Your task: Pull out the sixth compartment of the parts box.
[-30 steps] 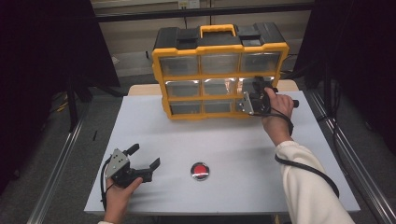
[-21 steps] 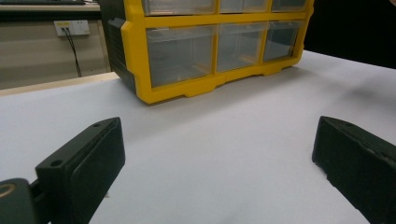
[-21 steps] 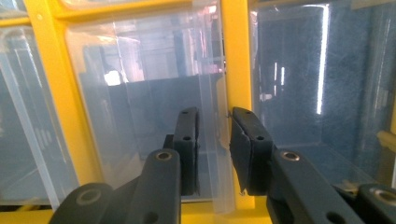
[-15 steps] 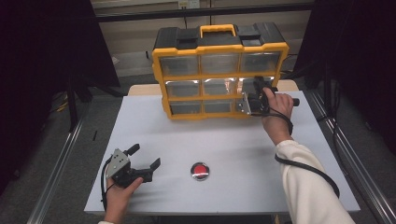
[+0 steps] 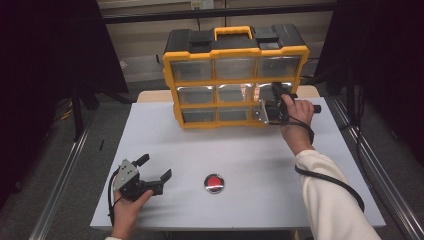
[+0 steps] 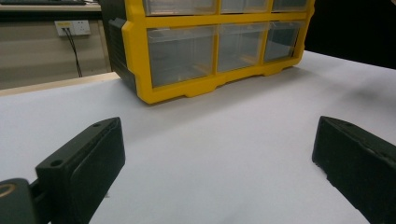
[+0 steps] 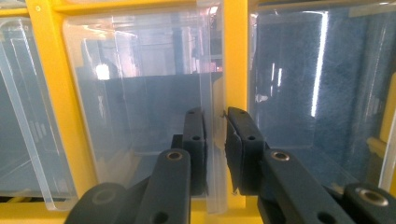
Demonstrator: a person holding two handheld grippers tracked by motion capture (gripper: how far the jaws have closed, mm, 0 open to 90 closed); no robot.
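Right hand-held gripper (image 7: 215, 154), jaws just closing, pinches clear drawer (image 7: 140, 107) edge of yellow organiser (image 5: 235, 75); left hand-held gripper (image 5: 152, 170) spread on worktop (image 5: 250, 150).

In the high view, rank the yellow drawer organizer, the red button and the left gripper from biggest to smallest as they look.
1. Yellow drawer organizer, largest by far.
2. Left gripper, though it lies nearer the camera.
3. Red button, smallest.

Left gripper (image 5: 152, 170) jaws wide apart, right gripper (image 7: 215, 140) jaws closing.
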